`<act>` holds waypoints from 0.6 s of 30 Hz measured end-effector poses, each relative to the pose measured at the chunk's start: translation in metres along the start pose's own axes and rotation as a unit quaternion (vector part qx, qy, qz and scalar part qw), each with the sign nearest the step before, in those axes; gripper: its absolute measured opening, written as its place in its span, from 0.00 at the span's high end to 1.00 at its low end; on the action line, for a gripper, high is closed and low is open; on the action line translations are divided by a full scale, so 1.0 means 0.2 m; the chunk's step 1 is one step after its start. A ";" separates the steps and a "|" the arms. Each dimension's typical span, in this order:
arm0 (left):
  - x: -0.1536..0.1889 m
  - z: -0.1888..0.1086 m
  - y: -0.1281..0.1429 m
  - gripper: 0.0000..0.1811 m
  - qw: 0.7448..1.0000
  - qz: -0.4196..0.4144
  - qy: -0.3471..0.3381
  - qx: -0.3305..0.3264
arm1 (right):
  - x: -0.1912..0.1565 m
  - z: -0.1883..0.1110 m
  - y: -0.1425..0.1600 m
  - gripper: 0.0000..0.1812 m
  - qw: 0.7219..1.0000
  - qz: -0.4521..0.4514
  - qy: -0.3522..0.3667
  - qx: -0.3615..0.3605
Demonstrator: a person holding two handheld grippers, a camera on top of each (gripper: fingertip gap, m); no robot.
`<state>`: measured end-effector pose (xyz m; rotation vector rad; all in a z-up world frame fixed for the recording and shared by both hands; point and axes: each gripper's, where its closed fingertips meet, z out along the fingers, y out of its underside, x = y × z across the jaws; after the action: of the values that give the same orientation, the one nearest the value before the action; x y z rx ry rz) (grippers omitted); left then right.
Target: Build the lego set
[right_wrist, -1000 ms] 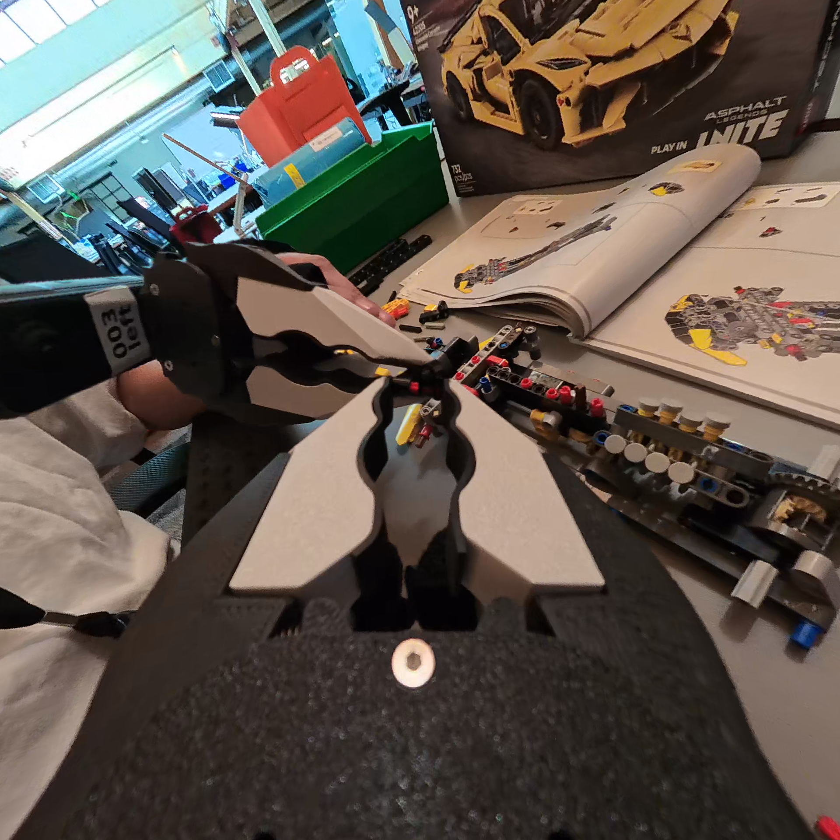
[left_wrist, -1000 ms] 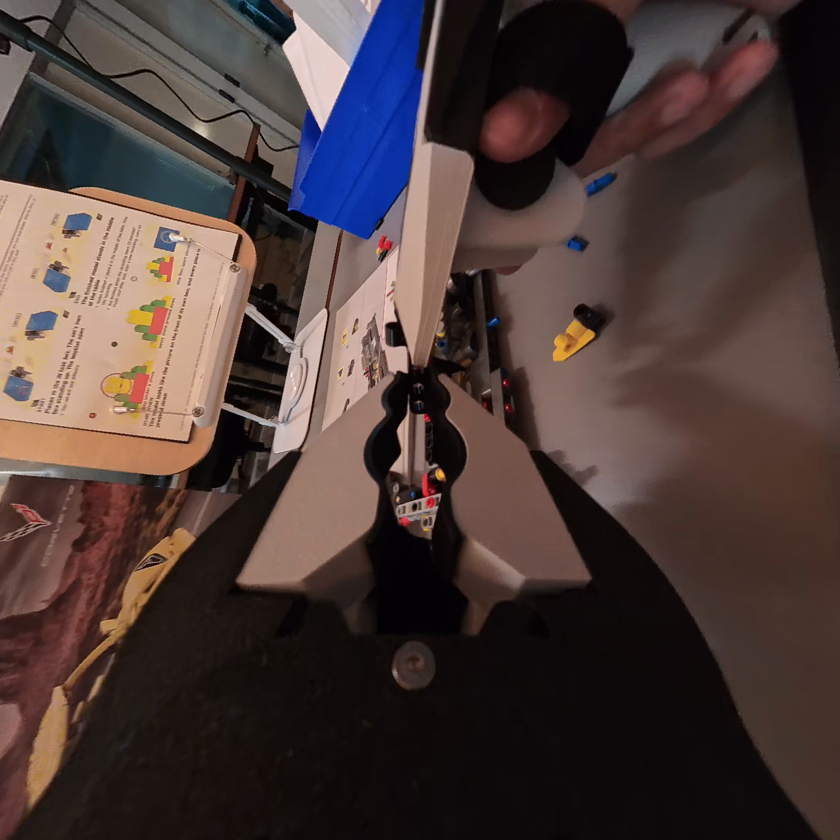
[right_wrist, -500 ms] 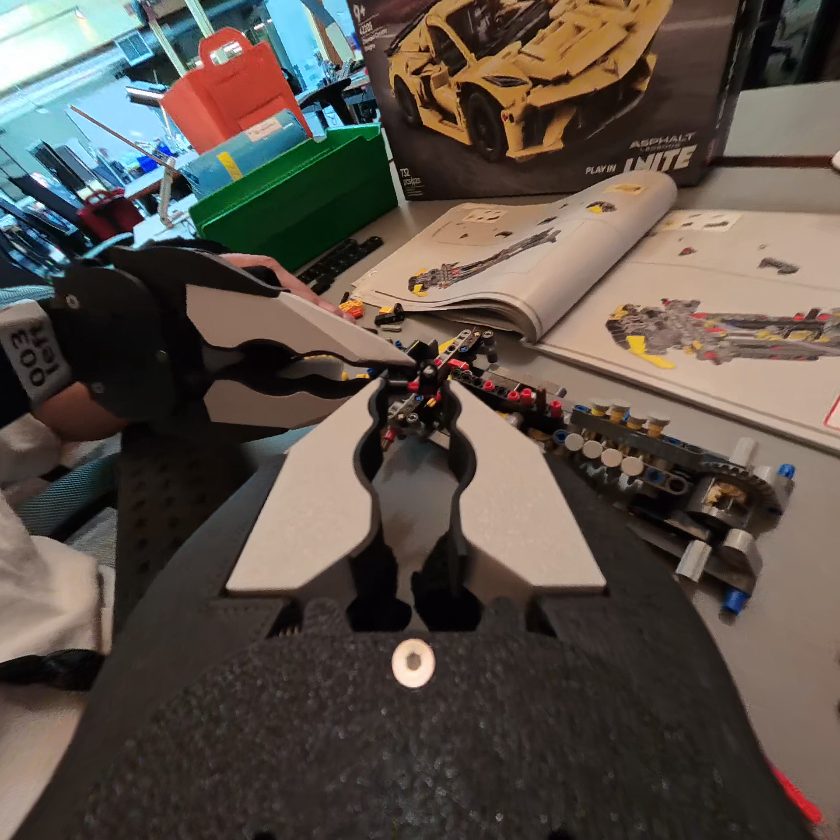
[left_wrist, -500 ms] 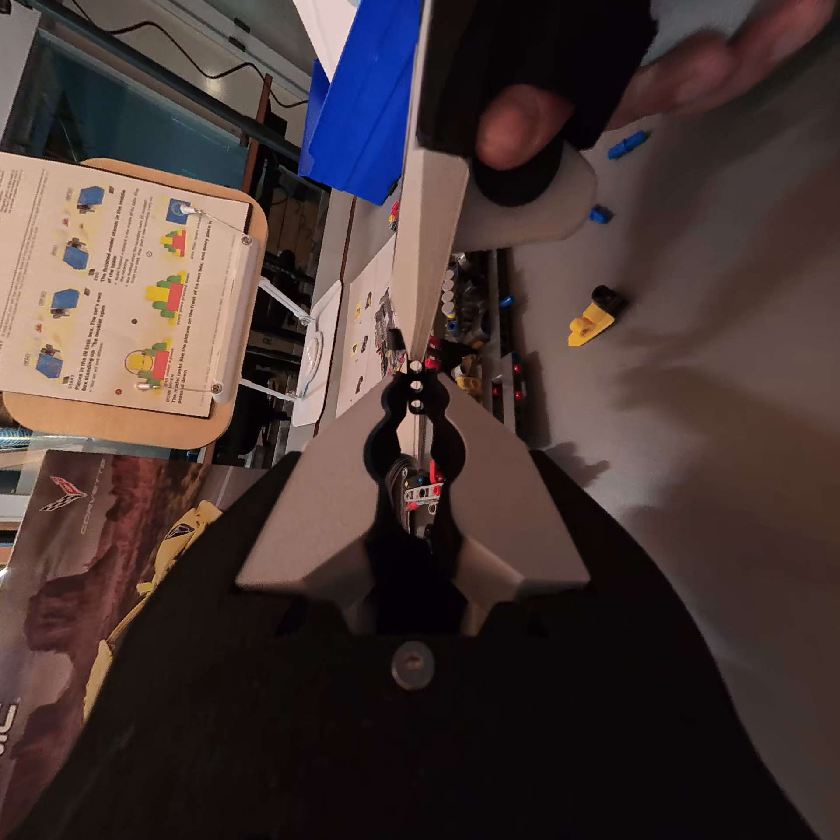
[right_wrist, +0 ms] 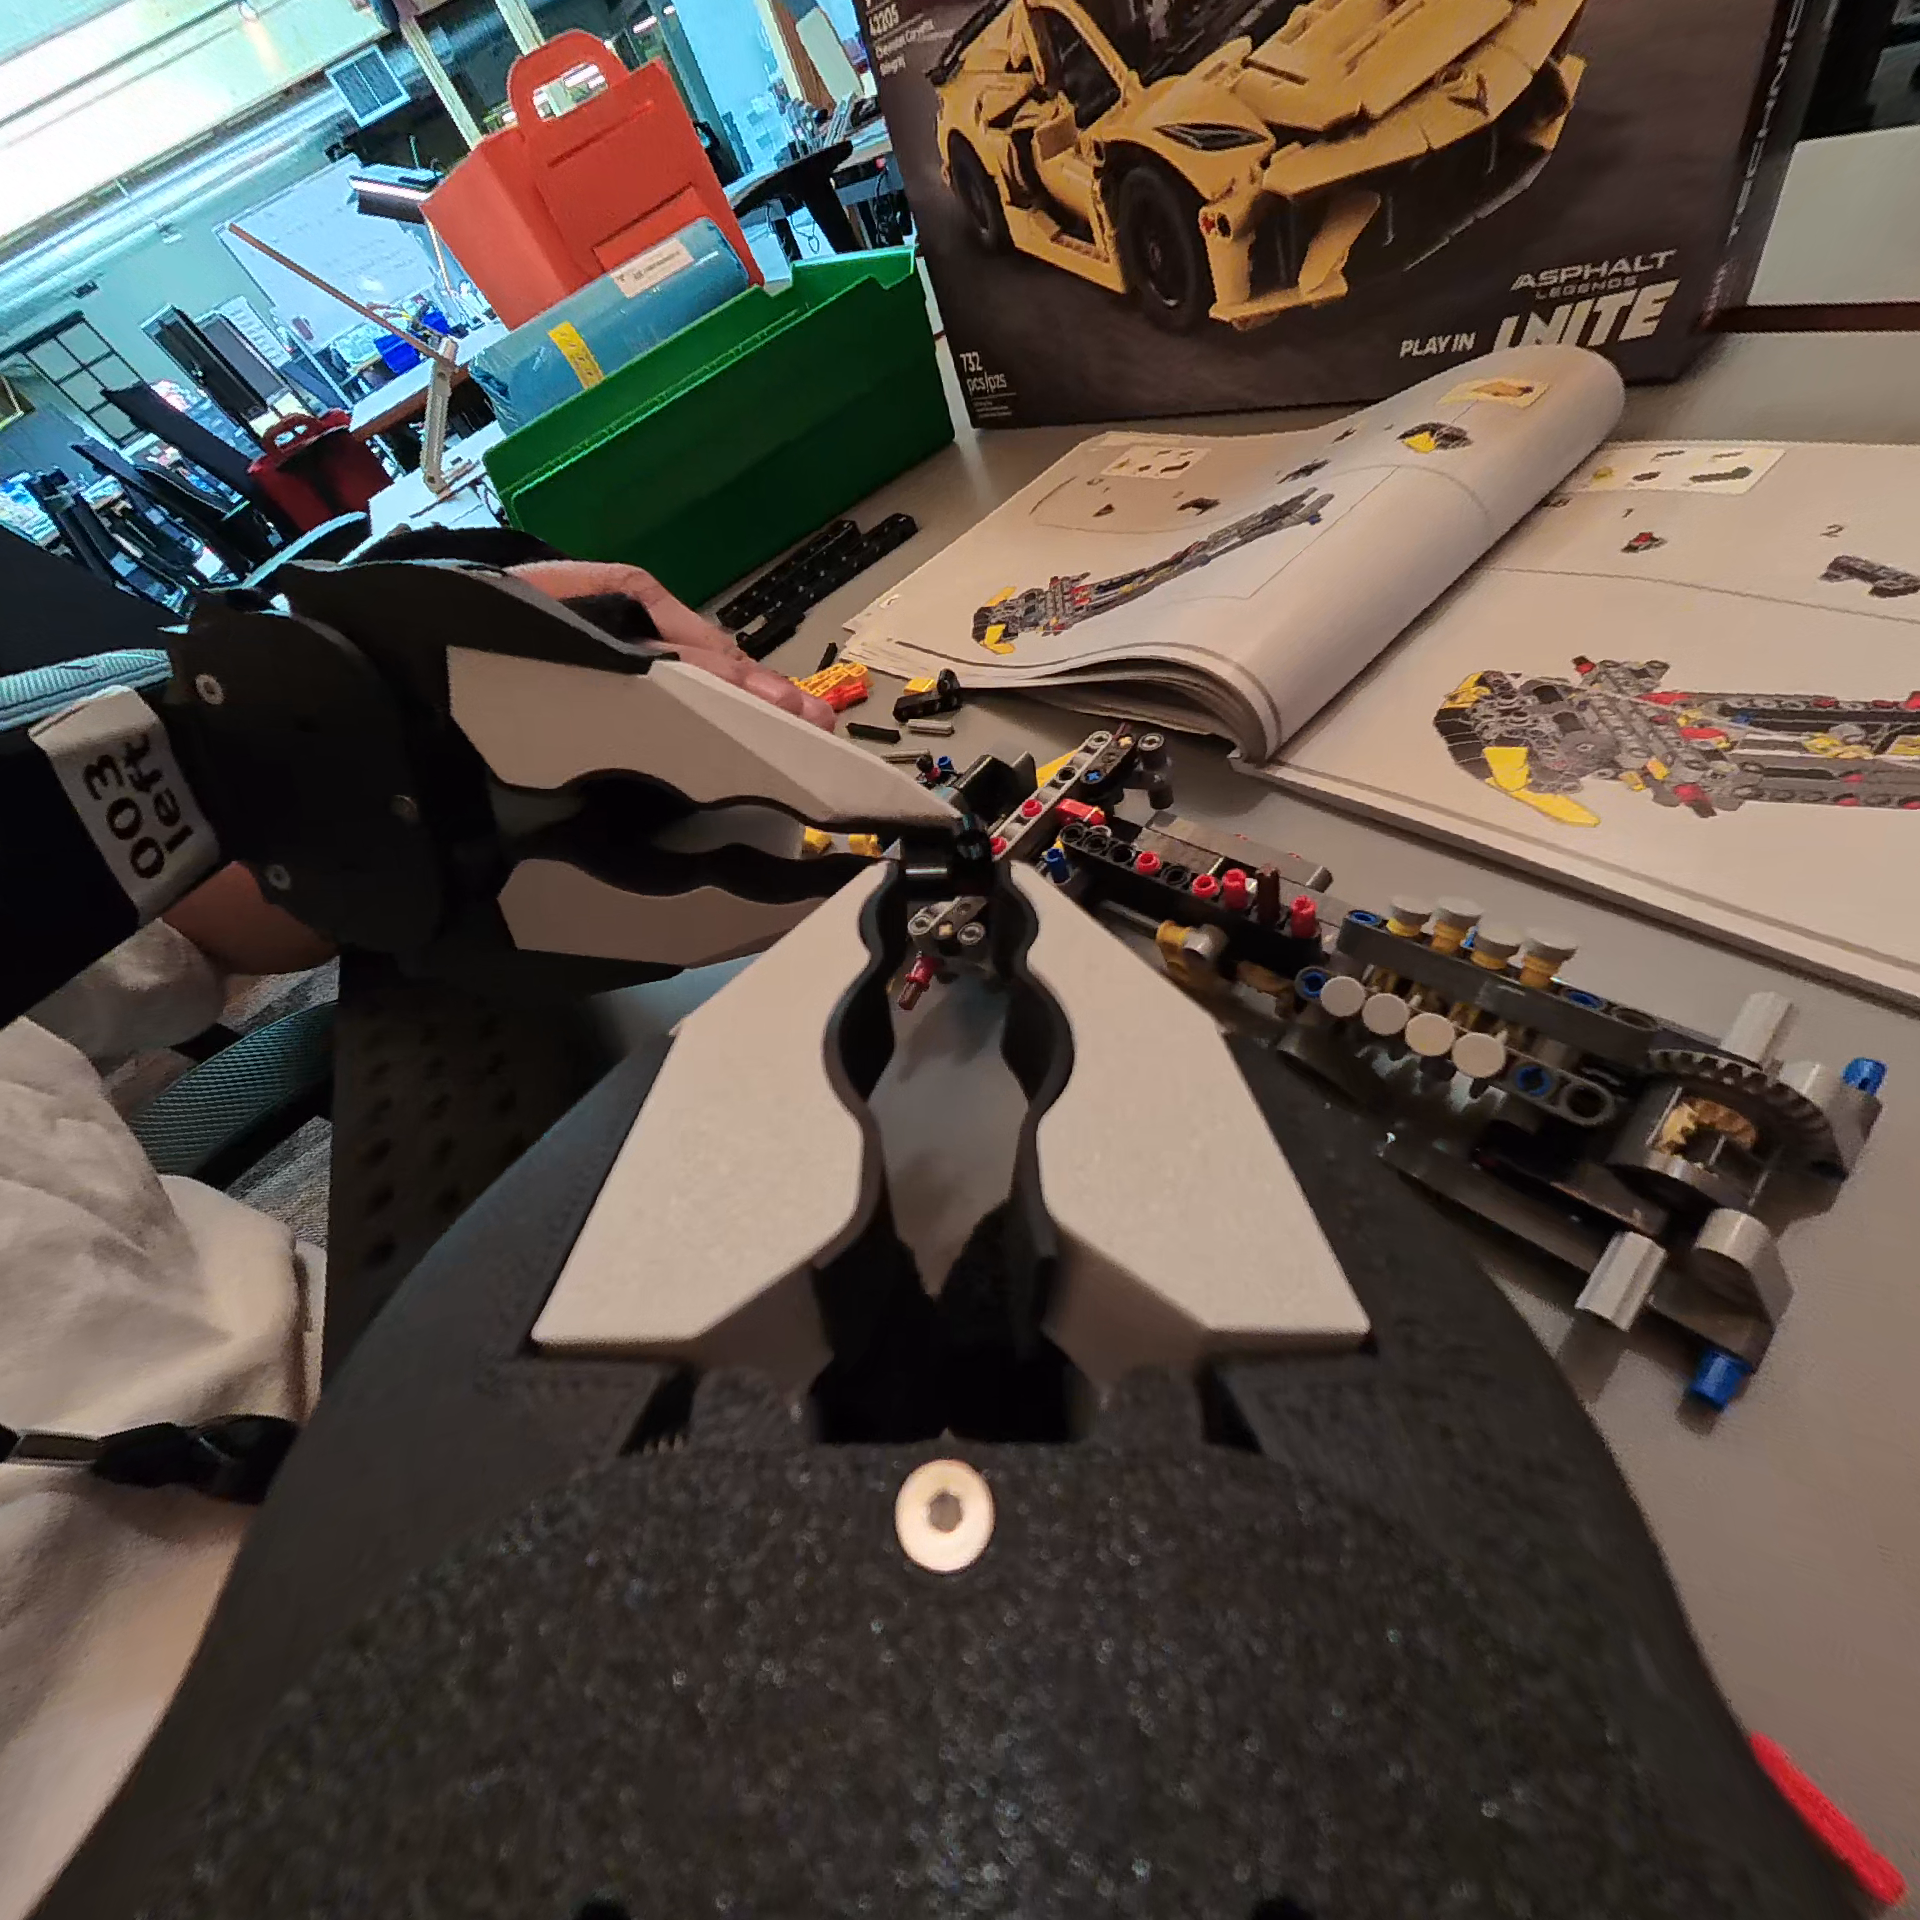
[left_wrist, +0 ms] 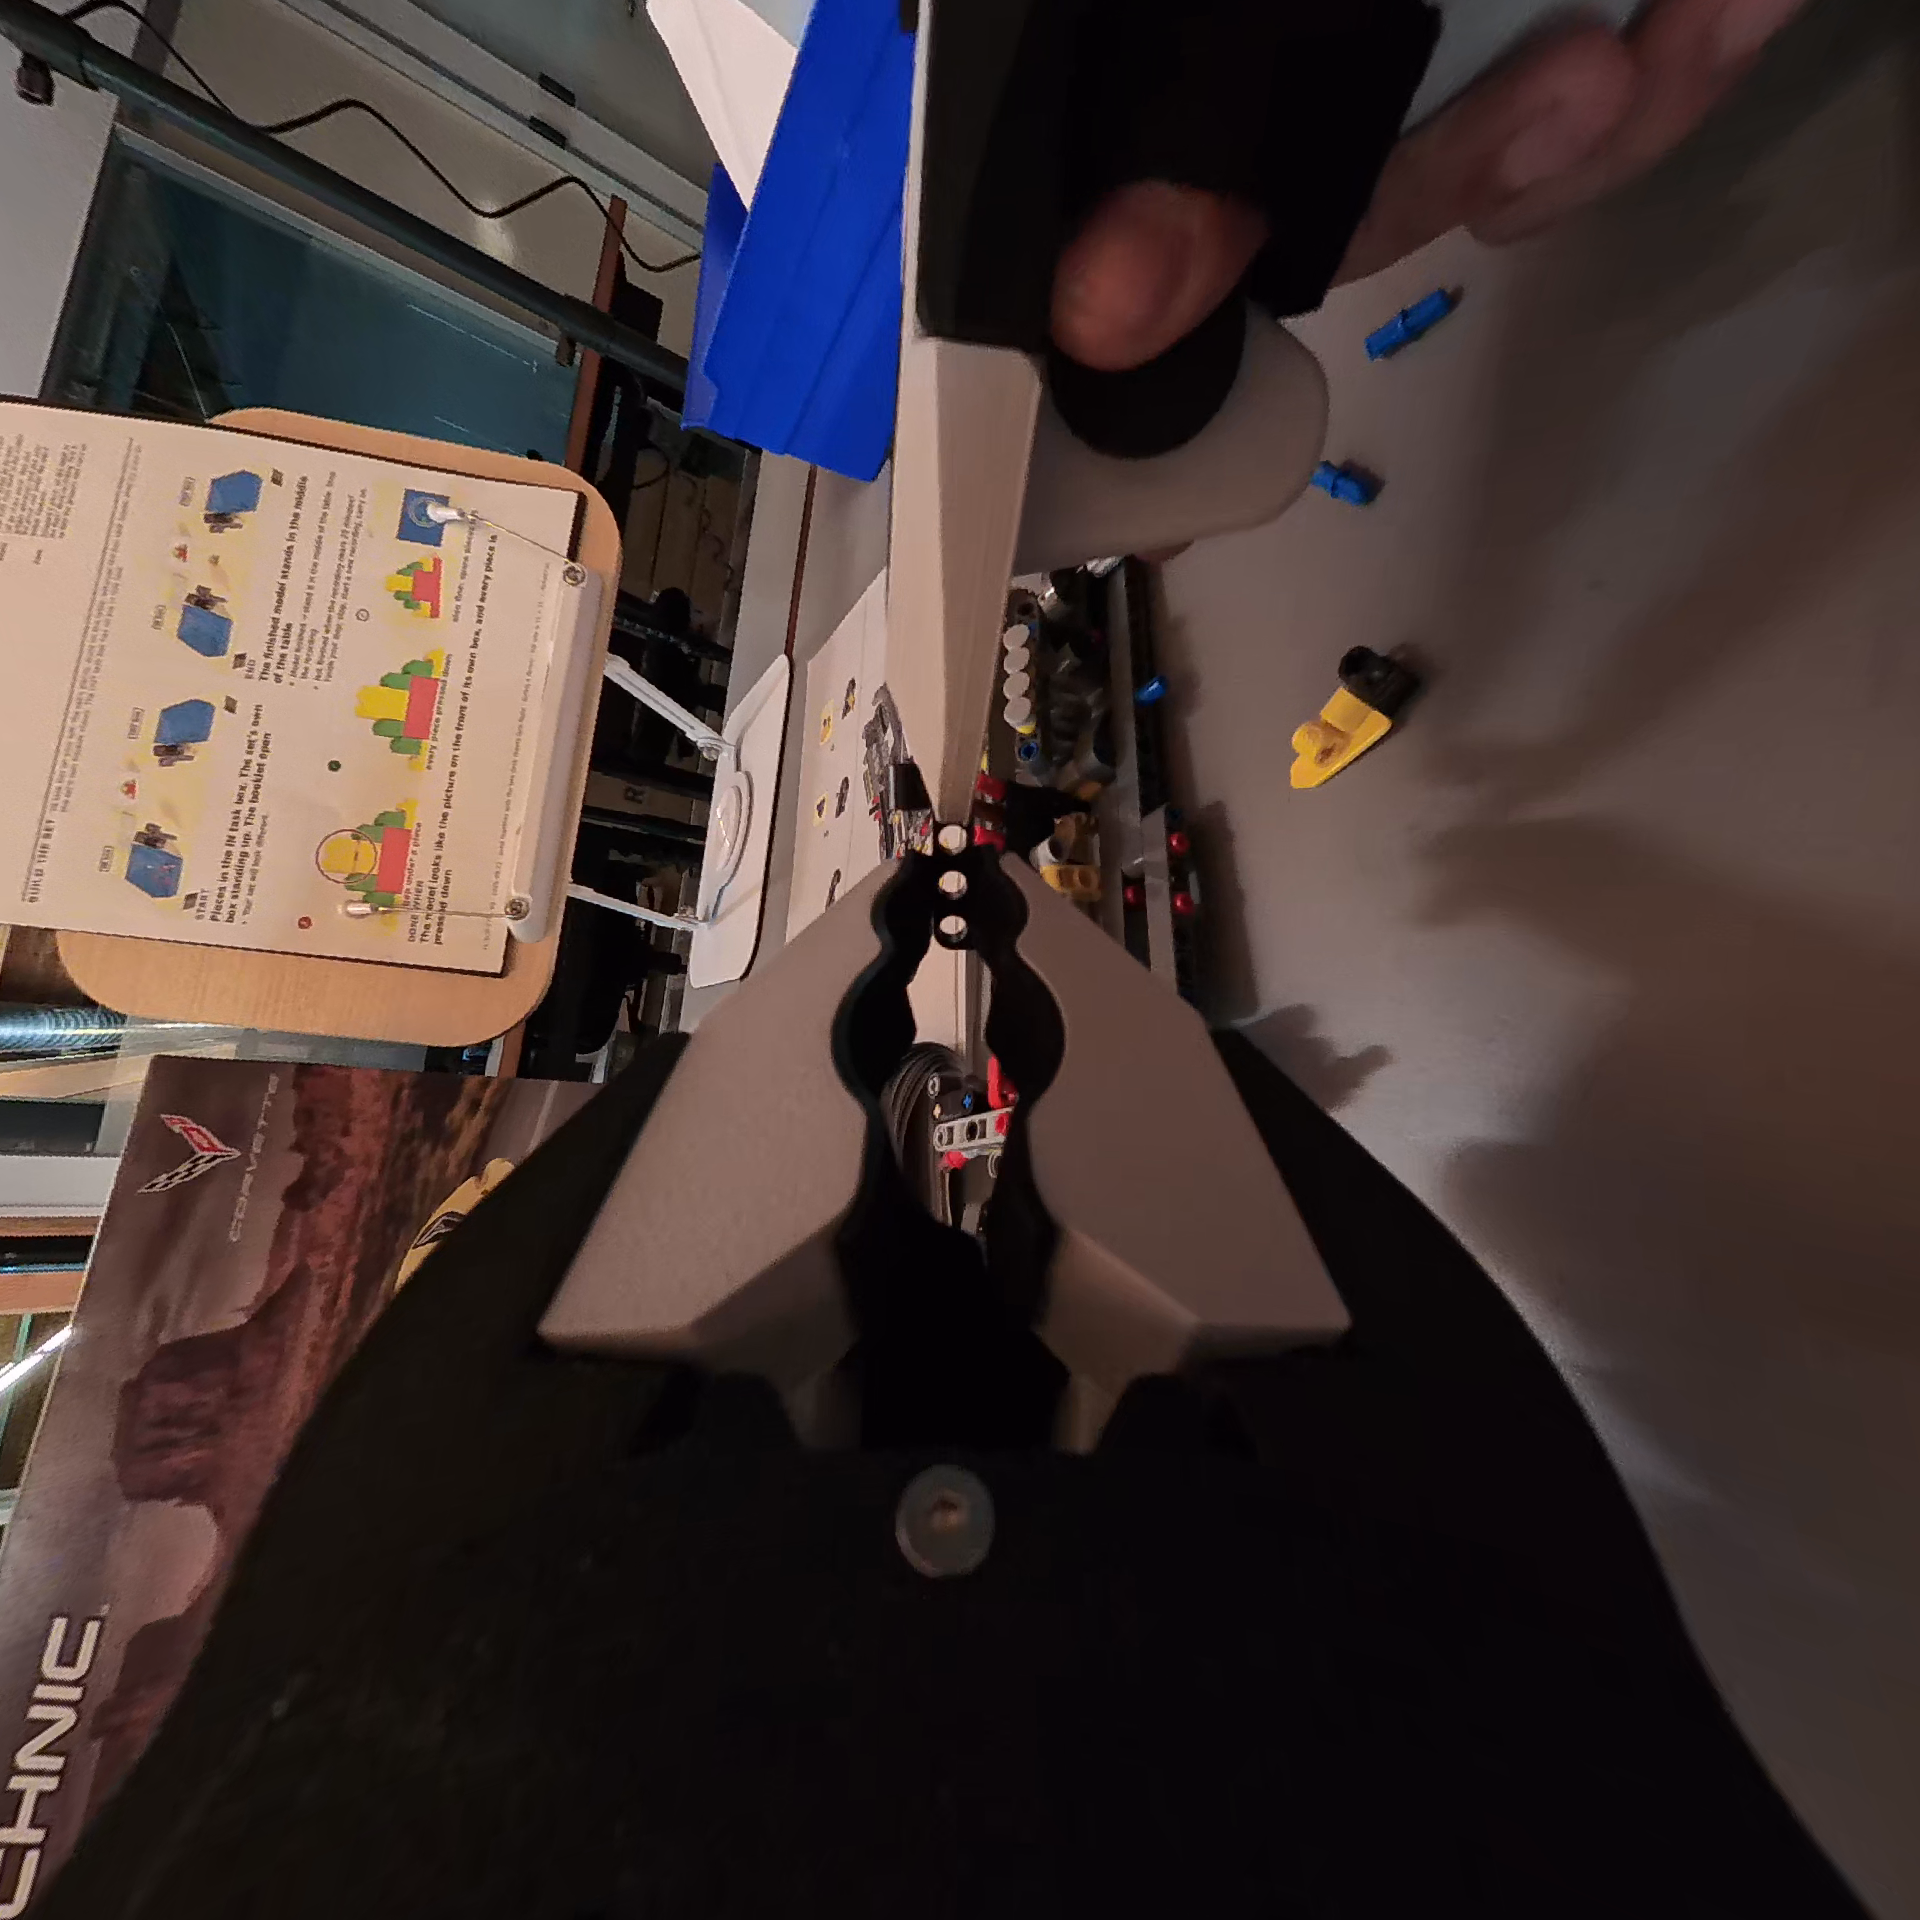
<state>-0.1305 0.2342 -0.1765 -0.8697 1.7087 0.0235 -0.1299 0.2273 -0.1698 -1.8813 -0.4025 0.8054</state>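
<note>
My left gripper point(left_wrist: 951, 883) is shut on a black three-hole beam point(left_wrist: 952, 885). It also shows in the right wrist view point(right_wrist: 935, 844), coming in from the left. My right gripper point(right_wrist: 951, 894) is shut on a small grey sub-assembly point(right_wrist: 945, 928) with a red pin, held above the table. The black beam point(right_wrist: 971, 831) meets the top of that sub-assembly, so the two grippers stand tip to tip. In the left wrist view the right gripper point(left_wrist: 956, 805) comes down from the top, held by a hand. The long chassis point(right_wrist: 1455, 1039) lies on the table to the right.
An open instruction booklet point(right_wrist: 1351, 644) and the set's box point(right_wrist: 1299, 187) lie behind the chassis. A green bin point(right_wrist: 727, 416) and black beams point(right_wrist: 821, 566) are at the back left. A yellow piece point(left_wrist: 1340, 727), blue pins point(left_wrist: 1408, 322) and a blue bin point(left_wrist: 800, 281) are nearby. Only a small space, under 4 cm, lies between the two pairs of fingers. The yellow piece point(left_wrist: 1340, 727) is about equally far from each gripper, around 8 centimetres.
The grippers have stayed tip to tip. The sub-assembly has turned between my right fingers, and the black beam now shows three holes between my left fingertips. Both views have shifted slightly.
</note>
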 end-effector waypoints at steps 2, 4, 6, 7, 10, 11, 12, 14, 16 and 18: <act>0.00 0.00 0.00 0.97 1.000 -0.001 -0.002 0.003 | 0.00 0.00 -0.01 0.92 1.000 0.011 -0.008 0.006; -0.01 0.00 -0.01 0.97 1.000 -0.011 -0.002 0.009 | 0.00 0.00 -0.02 0.92 1.000 0.019 -0.015 0.016; -0.03 -0.01 -0.01 0.97 0.999 -0.041 0.009 0.022 | -0.02 -0.01 -0.05 0.92 0.999 0.014 -0.022 0.035; -0.04 -0.01 0.00 0.97 0.998 -0.057 0.014 0.023 | -0.02 -0.02 -0.07 0.90 0.998 0.011 -0.026 0.050; -0.05 0.00 0.05 0.97 0.992 -0.116 0.041 0.026 | -0.02 -0.07 -0.11 0.80 0.995 0.024 -0.046 0.081; -0.05 0.01 0.06 0.97 0.988 -0.141 0.056 0.030 | -0.01 -0.08 -0.10 0.81 0.995 0.030 -0.047 0.079; -0.05 0.01 0.07 0.97 0.983 -0.166 0.071 0.035 | 0.00 -0.08 -0.10 0.82 0.995 0.033 -0.048 0.078; -0.08 0.01 0.10 0.97 0.974 -0.206 0.086 0.047 | 0.01 -0.08 -0.10 0.82 0.995 0.038 -0.046 0.080; -0.13 0.00 0.17 0.97 0.966 -0.233 0.101 0.047 | 0.01 -0.07 -0.09 0.82 0.996 0.036 -0.042 0.073; -0.18 -0.01 0.29 0.97 0.954 -0.269 0.126 0.033 | 0.00 -0.05 -0.06 0.84 0.997 0.036 -0.045 0.059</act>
<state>-0.1624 0.2938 -0.1696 -1.3037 1.6394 -0.5286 -0.1213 0.2263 -0.1563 -1.7632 -0.3359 0.9446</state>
